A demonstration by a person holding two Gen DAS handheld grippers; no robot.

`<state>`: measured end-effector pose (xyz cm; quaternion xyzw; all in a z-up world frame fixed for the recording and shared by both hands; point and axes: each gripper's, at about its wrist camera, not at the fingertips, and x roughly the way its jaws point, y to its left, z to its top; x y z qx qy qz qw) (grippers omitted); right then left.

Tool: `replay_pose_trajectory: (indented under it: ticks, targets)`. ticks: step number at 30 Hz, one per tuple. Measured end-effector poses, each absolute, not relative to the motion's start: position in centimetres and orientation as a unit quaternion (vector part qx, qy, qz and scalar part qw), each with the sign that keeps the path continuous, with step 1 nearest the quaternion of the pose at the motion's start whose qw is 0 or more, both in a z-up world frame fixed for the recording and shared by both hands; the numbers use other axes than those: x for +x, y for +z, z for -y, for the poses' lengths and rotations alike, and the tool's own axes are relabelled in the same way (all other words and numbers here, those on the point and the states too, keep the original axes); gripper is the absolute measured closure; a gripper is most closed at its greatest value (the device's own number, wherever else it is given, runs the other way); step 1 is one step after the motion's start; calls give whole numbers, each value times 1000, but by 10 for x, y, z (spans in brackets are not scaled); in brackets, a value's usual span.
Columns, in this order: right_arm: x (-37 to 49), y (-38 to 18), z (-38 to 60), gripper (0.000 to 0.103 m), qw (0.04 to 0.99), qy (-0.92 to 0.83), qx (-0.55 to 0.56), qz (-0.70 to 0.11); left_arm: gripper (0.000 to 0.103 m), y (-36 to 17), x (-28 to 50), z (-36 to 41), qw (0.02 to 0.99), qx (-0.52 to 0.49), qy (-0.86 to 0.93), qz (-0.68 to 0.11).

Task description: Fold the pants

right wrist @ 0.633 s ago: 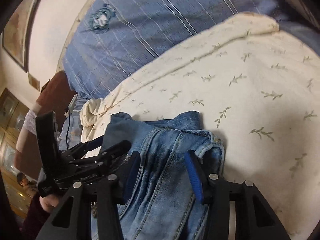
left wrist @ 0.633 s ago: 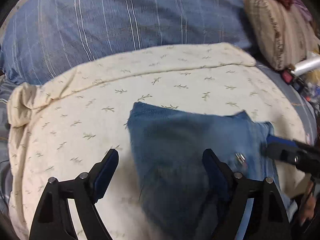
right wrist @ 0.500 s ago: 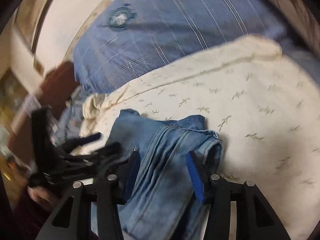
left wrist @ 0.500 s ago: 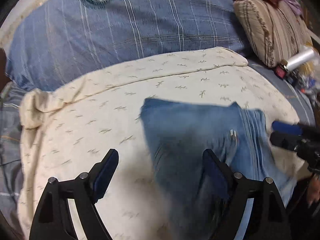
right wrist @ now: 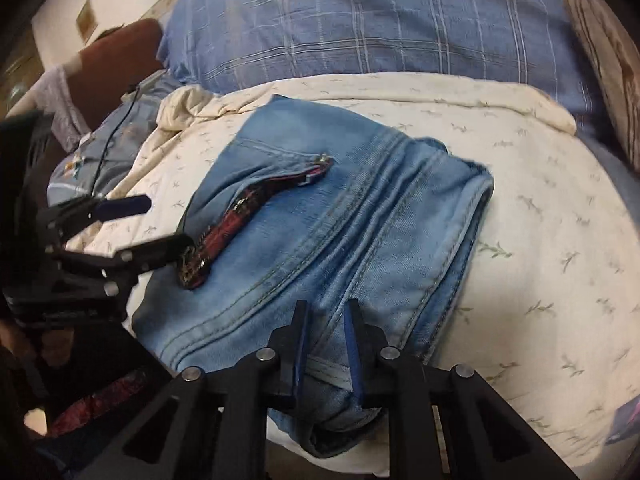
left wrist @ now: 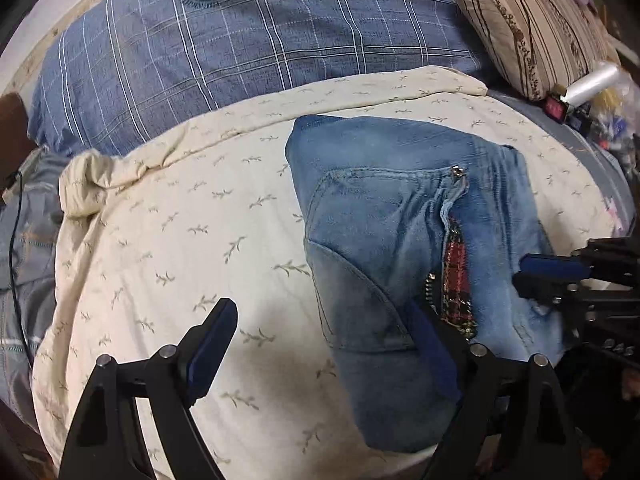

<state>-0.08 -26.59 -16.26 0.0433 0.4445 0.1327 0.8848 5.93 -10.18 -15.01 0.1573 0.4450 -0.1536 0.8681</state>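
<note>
Left wrist view, left to right. My left gripper (left wrist: 320, 340) hovers with its jaws wide and nothing pressed between them. One finger hangs over bare cream sheet (left wrist: 168, 240); the other reaches the left part of the jeans (left wrist: 380, 216). From there to the sheet's crumpled left edge I see open cloth only, the freest room for moving. The folded jeans lie on the right half of the sheet, their far edge just short of the sheet's far hem. A pocket lined in red plaid (left wrist: 456, 272) gapes near their middle. Beyond the hem lies a blue checked pillow (left wrist: 240, 40); a striped brown cushion (left wrist: 532, 28) fills the far right corner, with small clutter beside it along the bed's right edge.

Right wrist view, left to right. The left gripper's fingers stand at the jeans' left edge, one tip beside the plaid lining. My right gripper (right wrist: 326, 322) is closing; its jaws are narrow, and a ridge of denim at the jeans' near edge runs between the pads. I cannot tell whether the pads already press on it. Right of the jeans' stitched hem, the sheet lies bare to its right edge.
</note>
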Motion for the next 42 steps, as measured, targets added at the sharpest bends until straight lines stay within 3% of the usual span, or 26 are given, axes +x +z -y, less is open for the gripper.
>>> replay_pose_trajectory:
  ticks: [16,25,42]
  targets:
    - [-37,-115,253,82,897,183,46,-399,16,-123,18,66,863,72,-211,-453]
    - [-30,-149,229,82,875,175,9,-450,16,-154,26,69,855,89,-187,-476]
    - [-26,-164,230,82,871,183,20,-455,15,-155,23,80,861,129,-172,-460]
